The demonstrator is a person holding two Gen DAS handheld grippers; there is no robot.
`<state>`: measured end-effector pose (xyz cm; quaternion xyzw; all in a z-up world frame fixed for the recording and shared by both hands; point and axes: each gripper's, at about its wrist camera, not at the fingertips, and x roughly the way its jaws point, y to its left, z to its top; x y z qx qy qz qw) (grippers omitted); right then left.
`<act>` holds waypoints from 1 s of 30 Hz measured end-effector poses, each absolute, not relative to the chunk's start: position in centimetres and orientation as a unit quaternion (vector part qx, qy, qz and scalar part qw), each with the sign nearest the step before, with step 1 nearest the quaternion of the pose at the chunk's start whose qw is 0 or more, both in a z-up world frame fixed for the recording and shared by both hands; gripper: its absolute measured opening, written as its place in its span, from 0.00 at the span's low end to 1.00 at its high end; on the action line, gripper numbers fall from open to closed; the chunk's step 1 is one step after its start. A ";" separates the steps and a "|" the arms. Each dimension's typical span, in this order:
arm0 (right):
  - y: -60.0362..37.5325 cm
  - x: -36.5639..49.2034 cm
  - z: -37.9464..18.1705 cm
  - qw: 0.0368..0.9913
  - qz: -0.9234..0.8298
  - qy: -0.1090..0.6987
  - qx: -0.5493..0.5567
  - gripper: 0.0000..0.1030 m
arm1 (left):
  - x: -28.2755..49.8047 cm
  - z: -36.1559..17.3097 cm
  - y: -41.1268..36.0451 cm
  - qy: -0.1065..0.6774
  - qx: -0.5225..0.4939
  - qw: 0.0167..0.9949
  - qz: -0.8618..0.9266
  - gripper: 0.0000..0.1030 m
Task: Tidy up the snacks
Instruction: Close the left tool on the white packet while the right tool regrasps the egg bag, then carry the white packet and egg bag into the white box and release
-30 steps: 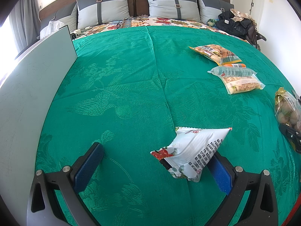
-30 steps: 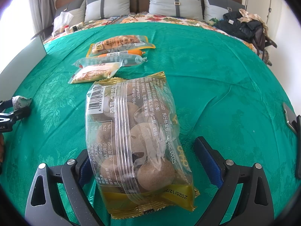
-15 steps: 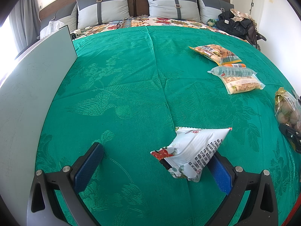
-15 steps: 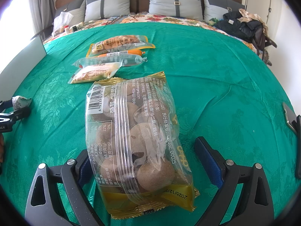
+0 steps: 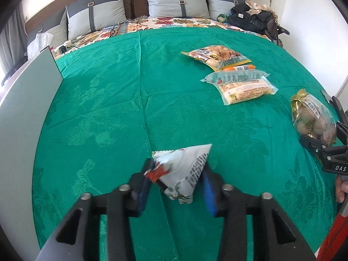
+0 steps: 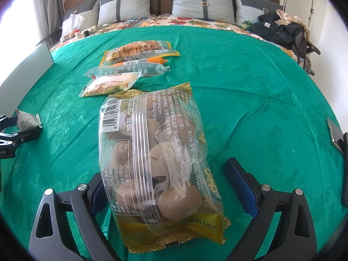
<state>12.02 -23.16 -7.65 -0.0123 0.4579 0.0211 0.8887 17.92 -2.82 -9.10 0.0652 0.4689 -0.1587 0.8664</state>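
My left gripper (image 5: 177,178) is shut on a small white snack packet (image 5: 183,169) with red print, low over the green bedspread (image 5: 130,97). The packet also shows at the left edge of the right wrist view (image 6: 27,121). My right gripper (image 6: 165,184) is open, its fingers either side of a clear and gold bag of brown round snacks (image 6: 156,156) that lies on the bedspread. That bag also shows at the right of the left wrist view (image 5: 313,117).
Three more snack packs lie in a row further up the bed: a yellow pack (image 6: 137,49), a clear tube pack with an orange sausage (image 6: 130,69) and a pale yellow pack (image 6: 108,84). A grey board (image 5: 24,113) stands at the bed's left side. Pillows (image 6: 202,2) and dark clothes (image 6: 280,28) lie at the head.
My left gripper has closed from wide open onto the white snack packet. The right gripper and its bag have not moved.
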 end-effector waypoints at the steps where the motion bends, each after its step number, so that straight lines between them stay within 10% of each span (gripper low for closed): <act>1: -23.2 12.1 -7.7 0.886 0.027 0.463 -0.016 0.94 | 17.9 -8.9 -2.7 0.473 0.050 0.863 -0.171 0.30; 15: -20.7 15.7 -4.2 0.803 0.105 0.577 -0.103 0.93 | 10.9 -5.4 1.9 0.467 -0.084 0.857 -0.200 0.29; 17: -20.4 15.6 -4.5 0.799 0.080 0.581 -0.133 0.82 | 9.4 -4.6 2.6 0.462 -0.085 0.859 -0.203 0.29; 18: -20.7 15.4 -4.3 0.798 0.072 0.585 -0.129 0.60 | 8.8 -4.2 3.0 0.459 -0.086 0.860 -0.203 0.29; 30: -15.8 12.6 2.5 0.810 0.136 0.569 -0.033 0.60 | 4.2 1.9 10.1 0.419 -0.155 0.873 -0.194 0.29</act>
